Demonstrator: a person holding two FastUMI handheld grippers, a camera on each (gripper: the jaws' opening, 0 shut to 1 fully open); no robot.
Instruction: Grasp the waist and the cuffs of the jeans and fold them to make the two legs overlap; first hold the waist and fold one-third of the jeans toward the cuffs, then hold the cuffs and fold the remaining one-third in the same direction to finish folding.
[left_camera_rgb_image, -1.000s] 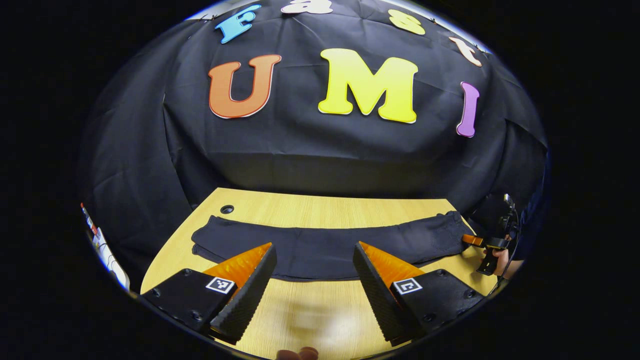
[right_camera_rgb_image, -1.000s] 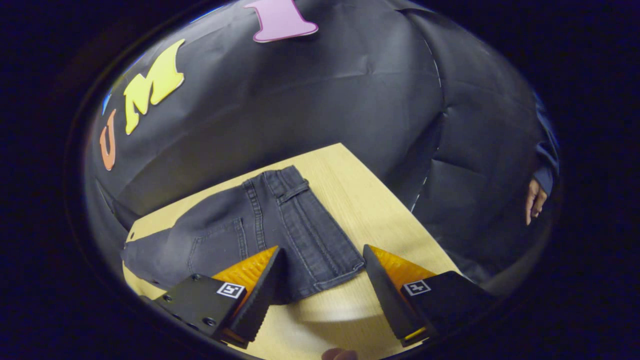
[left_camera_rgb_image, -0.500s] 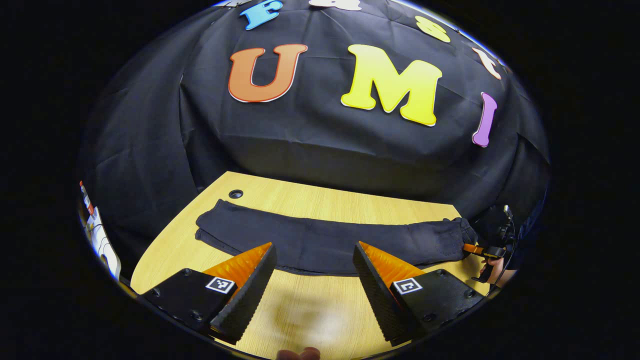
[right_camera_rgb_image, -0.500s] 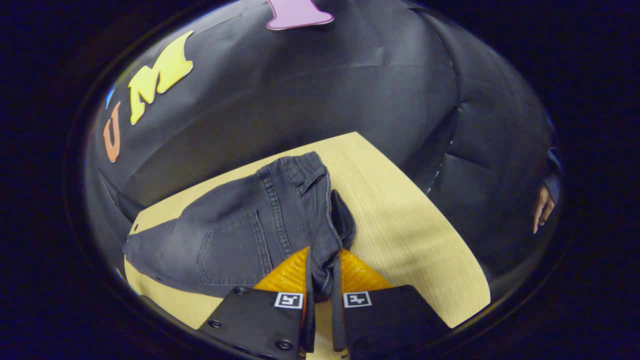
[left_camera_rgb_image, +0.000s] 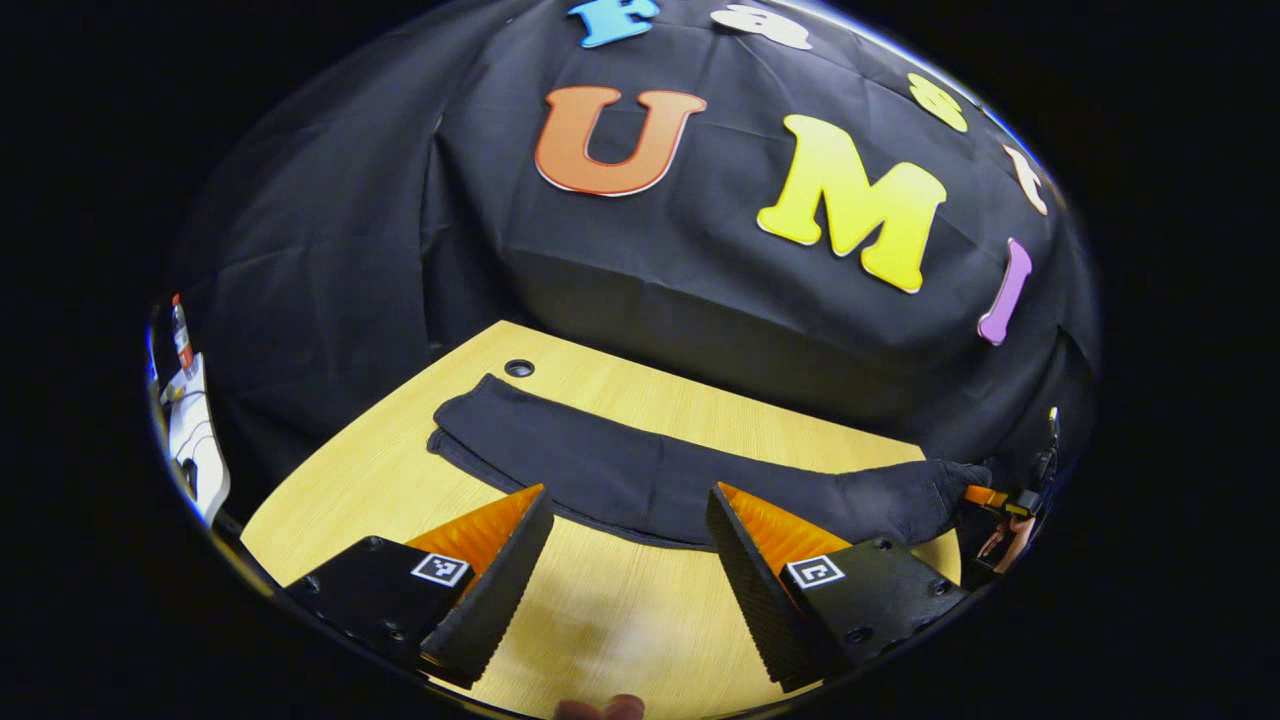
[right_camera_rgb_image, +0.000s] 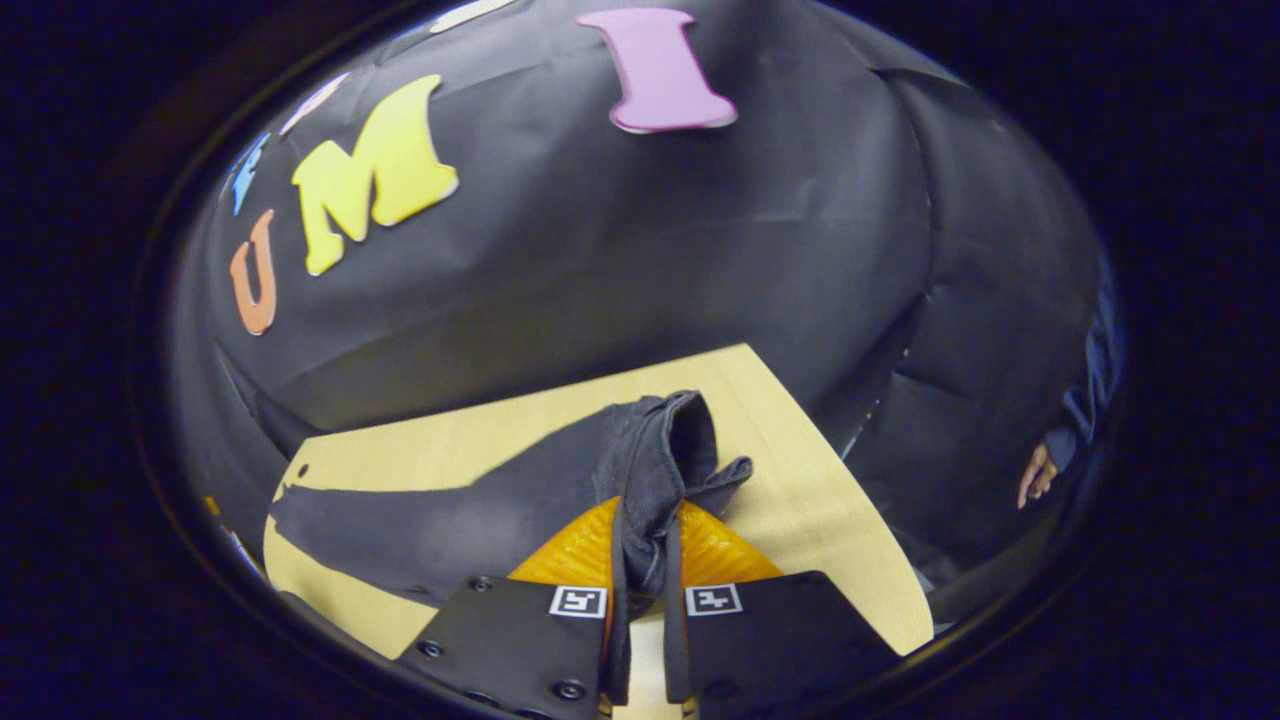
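In the right gripper view, my right gripper (right_camera_rgb_image: 640, 560) sits at the bottom centre of the frame, its two fingers pinched tight on the waist (right_camera_rgb_image: 665, 470) of the jeans (right_camera_rgb_image: 450, 520), which bunches up out of the grip. The rest of the dark fabric trails away to the lower left across the wooden table (right_camera_rgb_image: 800, 500).

In the left gripper view, my left gripper (left_camera_rgb_image: 628, 560) is spread wide with nothing between its fingers, above bare tabletop (left_camera_rgb_image: 340, 480) at the bottom of the frame. The jeans (left_camera_rgb_image: 620, 470) stretch as a long band from the cuffs (left_camera_rgb_image: 460, 425) at centre left to the far right edge, where the right gripper (left_camera_rgb_image: 990, 497) holds them.
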